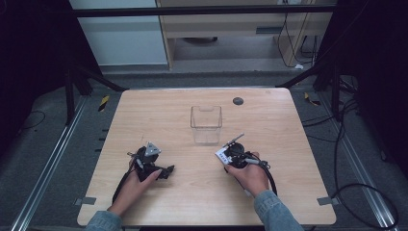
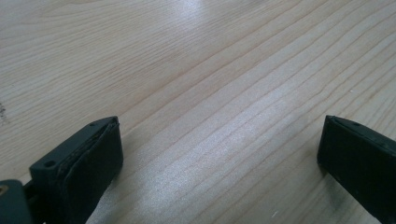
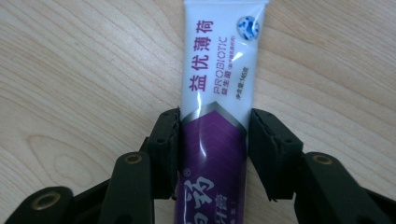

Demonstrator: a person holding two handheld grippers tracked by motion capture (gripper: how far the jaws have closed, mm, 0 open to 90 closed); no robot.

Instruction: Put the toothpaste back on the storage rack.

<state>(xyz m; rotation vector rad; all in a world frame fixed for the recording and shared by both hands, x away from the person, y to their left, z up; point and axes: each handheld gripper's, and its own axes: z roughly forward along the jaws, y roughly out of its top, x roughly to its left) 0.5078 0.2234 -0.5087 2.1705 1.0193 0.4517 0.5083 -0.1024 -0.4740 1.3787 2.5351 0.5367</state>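
On the left of the wooden table [image 1: 144, 110], the left gripper [image 1: 163, 172] lies low over the bare wood in the person's left hand [image 1: 137, 185], a grey three-cornered plate on its top. In the left gripper view its two black fingers [image 2: 88, 158] stand wide apart, released, with only wood grain between and ahead of them.

Beyond both grippers, roughly midway between them, a clear plastic bin [image 1: 206, 124] stands upright on the table. Farther back sits a small dark round disc [image 1: 237, 101] near the far edge.

On the right, the right hand [image 1: 250, 175] holds the right gripper [image 1: 226, 155] just short of the bin's near right corner. In the right gripper view a toothpaste tube [image 3: 217, 88], white at its far crimped end and purple toward the gripper, lies flat on the wood and runs straight out between the fingers [image 3: 166, 140]. Both pads meet the tube's sides just where purple gives way to white, so the fingers are clenched on the tube, which rests on the table. The white end reaches well past the fingertips.
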